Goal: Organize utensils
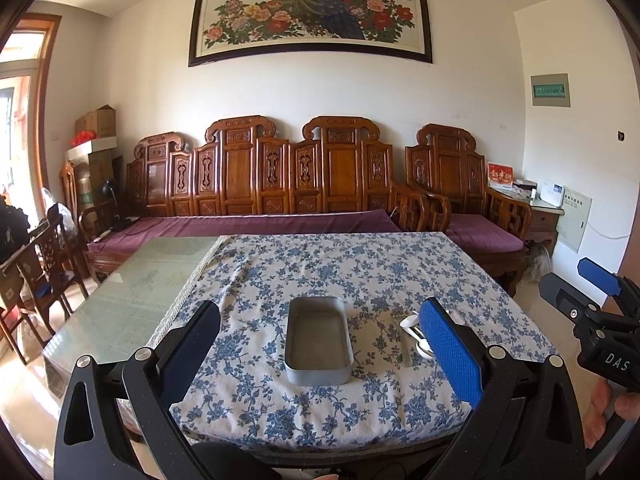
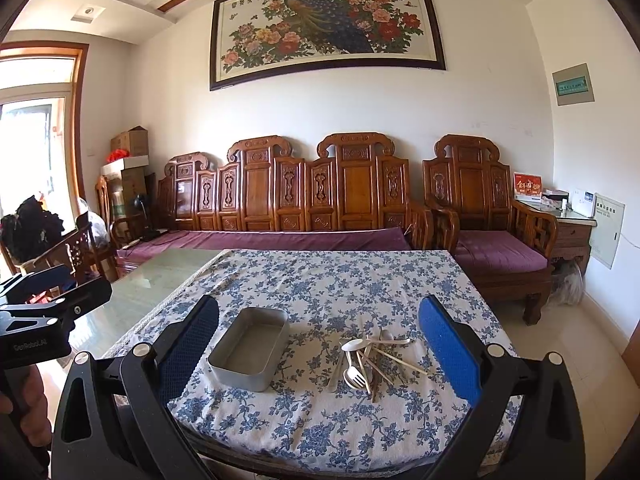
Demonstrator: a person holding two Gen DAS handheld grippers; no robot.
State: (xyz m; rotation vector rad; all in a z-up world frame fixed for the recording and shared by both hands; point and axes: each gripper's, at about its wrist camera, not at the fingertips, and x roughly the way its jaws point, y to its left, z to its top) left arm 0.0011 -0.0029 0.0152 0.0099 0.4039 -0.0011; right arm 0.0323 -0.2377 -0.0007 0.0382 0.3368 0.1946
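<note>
**Both grippers spread, above near table edge; nothing held**

Left gripper [image 1: 320, 344]: jaws spread wide, empty, hanging over the near edge of the table [image 1: 304, 272]. Right gripper [image 2: 320, 340]: likewise spread wide, empty, same height by the look of it. Each shows at the edge of the other's view, held by a hand [image 1: 604, 412].

Utensils [image 2: 372, 360]: a loose heap lying on the blue-and-white floral tablecloth [image 2: 340, 280], just right of the metal tin [image 2: 250, 350], apart from it. The heap is a tangle of crossed pieces: a white spoon on top with its bowl toward the tin, a pale fork with tines toward the near edge, a metal spoon at the far side, thin pale sticks fanning right, and darker handles underneath. Exact count cannot be told. In the left wrist view the heap is mostly hidden behind the blue finger pad [image 1: 448, 352].

Tin: rectangular, rounded corners, dull grey, open top, nothing inside. It sits between the left gripper's fingers in the left view.

Left part of the table is bare glass [image 2: 160, 280].
</note>
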